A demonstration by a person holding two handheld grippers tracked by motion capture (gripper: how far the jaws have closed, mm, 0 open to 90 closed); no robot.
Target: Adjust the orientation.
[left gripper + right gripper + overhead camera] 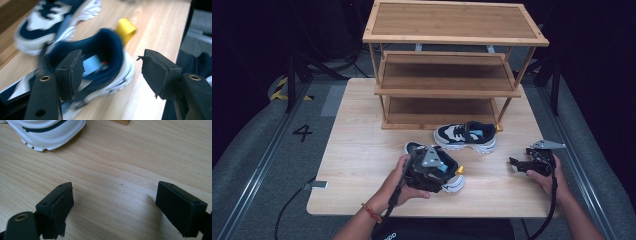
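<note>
- Landmark: wooden three-tier shoe rack (447,75) at the far end of the light wood table (362,145); all three shelves look bare.
- Far shoe (466,136): navy and white sneaker, upright on the table just in front of the rack's bottom shelf, toward its right post, toe pointing left. Sole edge shows in the right gripper view (47,135), top left, next to a bit of the rack's foot.
- Near shoe (451,181): same colours, farther from the rack toward the person, slightly left of the far shoe, apart from it. Yellow heel tab (459,170) on its right end.
- Left gripper (428,170) sits over the near shoe, covering most of it in the high view; left hand (399,182) wrapped around it.
- Left gripper view: jaws spread wide, released. Left pad (71,72) overlaps the navy collar of the near shoe (107,50); right pad clear of the shoe, over bare table. Cannot tell if the left pad touches the collar; shoe is blurred. Far shoe (50,22) behind it, top left.
- Right gripper (518,164) well right of both shoes, in front of the rack's right side, held by the right hand (548,176), jaws pointing left.
- Right gripper view: jaws (115,207) wide apart, released, bare table between them.
- Cables trail from both grippers toward the near table edge.
</note>
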